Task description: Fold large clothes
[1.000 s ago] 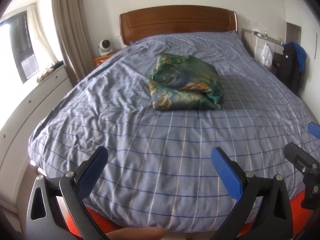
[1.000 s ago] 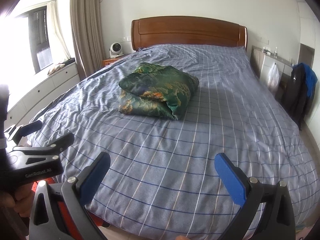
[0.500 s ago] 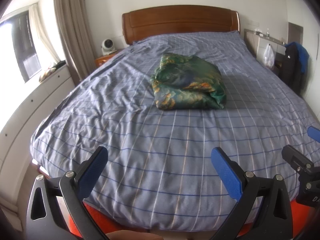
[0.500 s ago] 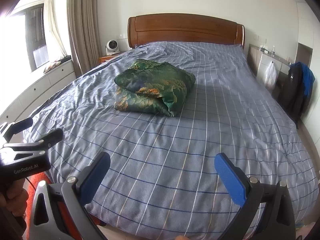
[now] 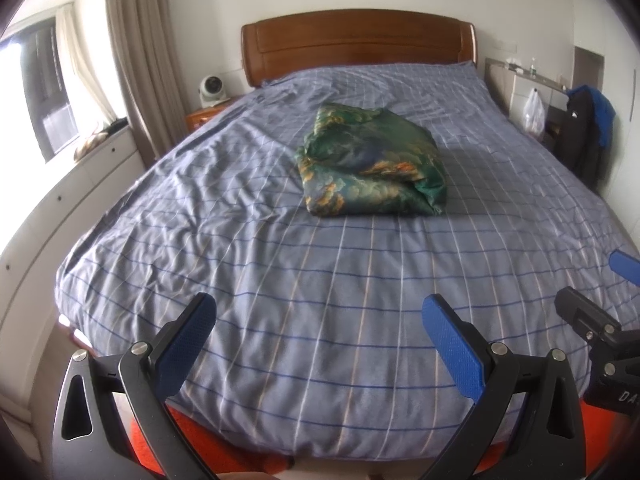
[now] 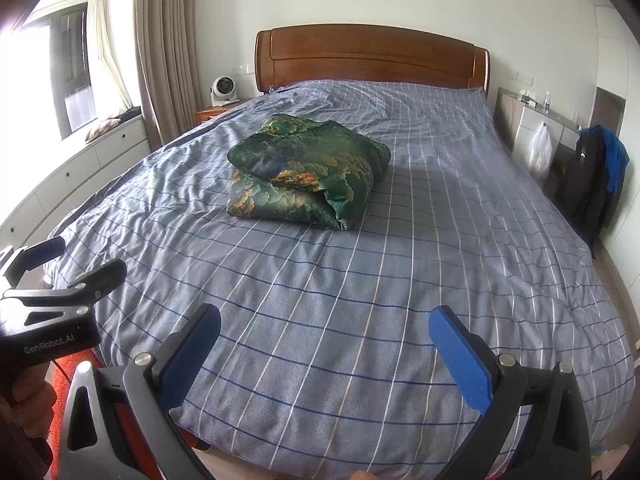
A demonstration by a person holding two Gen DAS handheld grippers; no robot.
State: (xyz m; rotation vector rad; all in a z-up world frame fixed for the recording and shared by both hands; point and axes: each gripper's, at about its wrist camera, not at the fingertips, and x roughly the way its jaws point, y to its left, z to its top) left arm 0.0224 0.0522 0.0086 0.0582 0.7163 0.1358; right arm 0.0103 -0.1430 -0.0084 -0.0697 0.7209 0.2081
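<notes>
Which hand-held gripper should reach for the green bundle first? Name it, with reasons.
Neither clearly. Left hand-held gripper and right hand-held gripper both hang open at the bed's foot, far from the green bundle; the left faces it slightly more squarely.

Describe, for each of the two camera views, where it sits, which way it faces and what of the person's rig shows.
Left wrist: on the left gripper, open, at the bed's foot, facing the headboard; the right gripper shows at its right edge.
Right wrist: on the right gripper, open, facing likewise; the left gripper and a hand show at left.
Shared: the folded green garment on the checked bedspread.
</notes>
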